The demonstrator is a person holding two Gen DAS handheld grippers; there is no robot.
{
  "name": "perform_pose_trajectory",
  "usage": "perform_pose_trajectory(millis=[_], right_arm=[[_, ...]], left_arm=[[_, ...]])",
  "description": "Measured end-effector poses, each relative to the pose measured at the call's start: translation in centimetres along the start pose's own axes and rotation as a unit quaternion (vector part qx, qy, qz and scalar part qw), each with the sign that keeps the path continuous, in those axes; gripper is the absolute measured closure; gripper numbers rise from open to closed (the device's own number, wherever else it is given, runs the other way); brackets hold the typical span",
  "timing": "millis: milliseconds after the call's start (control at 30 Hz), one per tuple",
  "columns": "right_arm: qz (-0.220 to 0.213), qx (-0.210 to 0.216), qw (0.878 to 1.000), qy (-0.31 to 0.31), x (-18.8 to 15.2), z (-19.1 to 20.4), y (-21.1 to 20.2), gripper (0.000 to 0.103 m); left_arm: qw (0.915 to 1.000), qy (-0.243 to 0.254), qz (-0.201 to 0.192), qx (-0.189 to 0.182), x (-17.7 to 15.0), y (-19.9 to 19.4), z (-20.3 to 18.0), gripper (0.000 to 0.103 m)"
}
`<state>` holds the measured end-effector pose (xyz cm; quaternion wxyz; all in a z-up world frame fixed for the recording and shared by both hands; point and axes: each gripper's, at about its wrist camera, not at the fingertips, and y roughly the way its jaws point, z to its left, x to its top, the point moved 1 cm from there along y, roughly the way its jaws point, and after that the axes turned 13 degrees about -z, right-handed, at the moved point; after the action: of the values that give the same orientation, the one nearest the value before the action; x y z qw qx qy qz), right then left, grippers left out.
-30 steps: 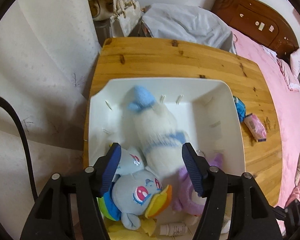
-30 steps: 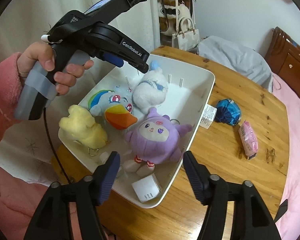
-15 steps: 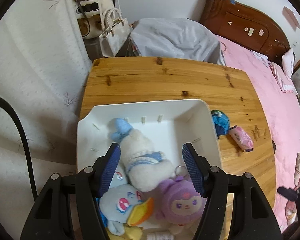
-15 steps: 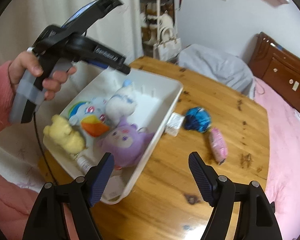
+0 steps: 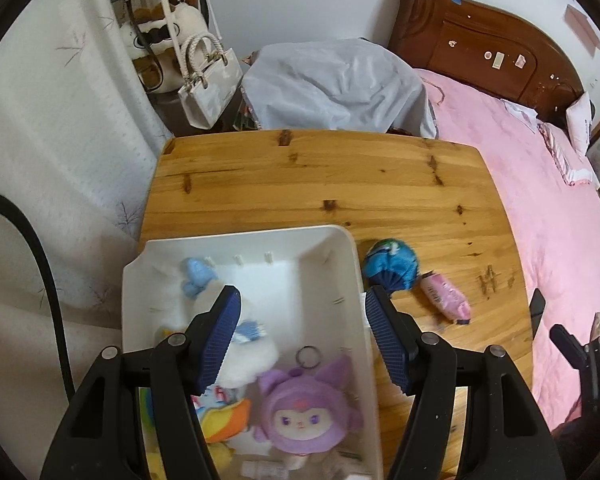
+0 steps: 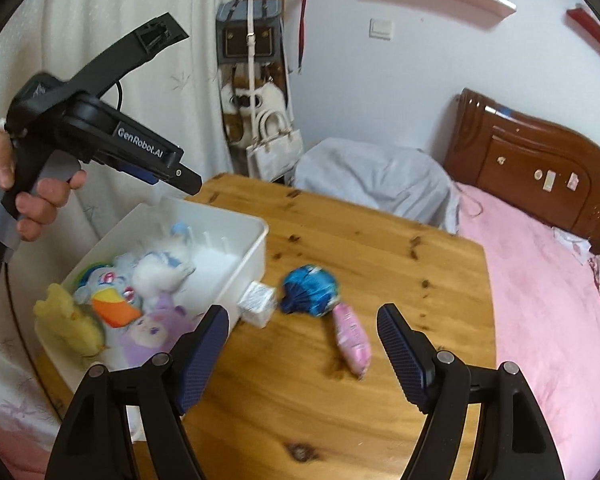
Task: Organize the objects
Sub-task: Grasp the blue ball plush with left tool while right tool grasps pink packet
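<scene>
A white bin (image 5: 350, 264) (image 6: 256, 236) sits at the table's left edge and holds a purple plush (image 5: 304, 416) (image 6: 152, 332), a white plush with blue trim (image 5: 244, 344) (image 6: 156, 272), a blue plush with an orange beak (image 6: 108, 300) and a yellow plush (image 6: 66, 324). Outside it on the table lie a blue foil bag (image 5: 392, 266) (image 6: 310, 290), a pink packet (image 5: 446, 298) (image 6: 352, 338) and a small white box (image 6: 256, 302). My left gripper (image 5: 302, 338) is open and empty above the bin. My right gripper (image 6: 302, 354) is open and empty above the table, short of the pink packet.
The wooden table (image 5: 300, 184) (image 6: 380, 256) stands between a curtain (image 5: 60, 140) on the left and a pink bed (image 5: 540, 208) on the right. A grey covered bundle (image 5: 332, 84) and a white handbag (image 5: 208, 88) stand beyond the far edge.
Both grippers have pulled up and back from the bin. The left one rose off the plush toys; the right one swung right, over the loose items on the table. Both stayed open.
</scene>
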<state>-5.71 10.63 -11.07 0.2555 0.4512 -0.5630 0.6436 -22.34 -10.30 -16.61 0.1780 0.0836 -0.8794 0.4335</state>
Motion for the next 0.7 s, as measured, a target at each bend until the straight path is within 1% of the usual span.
perform_pose_trajectory(millis=[167, 333, 400, 533, 600, 700], right_arm=[[-0.012, -0.004, 1.0, -0.003, -0.8, -1.8, 1.1, 0.025], [-0.017, 0.004, 1.0, -0.016, -1.7, -3.4, 2.5, 0.025], [-0.018, 0.008, 1.0, -0.017, -2.1, -4.0, 3.2, 0.025], [-0.008, 0.022, 1.0, -0.007, -2.8, -4.9, 4.4, 0.025], [-0.003, 0.029, 1.0, -0.006, -3.3, -5.2, 5.2, 0.025], [0.006, 0.038, 0.999, -0.006, -3.9, -5.4, 6.1, 0.025]], left_arm=[[0.9999, 0.003, 0.011, -0.012, 1.6, 1.0, -2.2, 0.029], [0.9997, 0.013, 0.021, -0.004, 2.6, 2.9, -4.6, 0.028], [0.9993, 0.013, 0.035, -0.006, 3.0, 4.0, -5.3, 0.028], [0.9972, 0.0, 0.07, -0.026, 3.2, 6.1, -6.5, 0.028], [0.9955, 0.007, 0.087, -0.036, 3.3, 7.1, -7.1, 0.028], [0.9926, 0.023, 0.113, -0.038, 3.4, 8.9, -8.0, 0.028]])
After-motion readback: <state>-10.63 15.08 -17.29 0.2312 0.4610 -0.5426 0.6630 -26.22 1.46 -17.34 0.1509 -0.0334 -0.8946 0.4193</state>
